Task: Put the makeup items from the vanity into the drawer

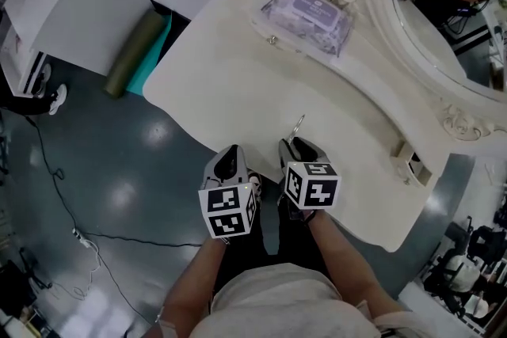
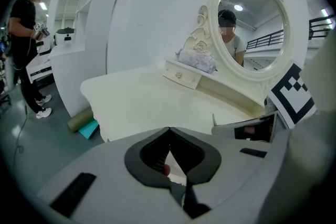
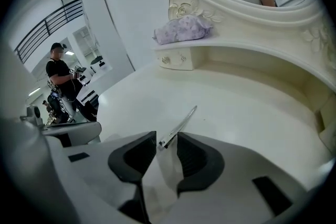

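Your right gripper (image 3: 167,135) has its jaws released. The thin metal tool (image 3: 182,120) lies on the worktop (image 3: 252,113), its near end between their tips. Your left gripper (image 2: 168,131) is clenched on nothing. Close off-centre and the tool could skate away or slip out flat. The drawer (image 2: 181,76) looks shut.

Head view: your head camera looks steeply down on the vanity (image 1: 238,75) from well above, with the mirror (image 1: 455,28) at top right.
Left gripper view: low over the near edge, facing across the top toward the mirror.
Right gripper view: close over the top, nearer the mirror.
Shared: all three show the vanity top, mirror and pack (image 1: 307,12).
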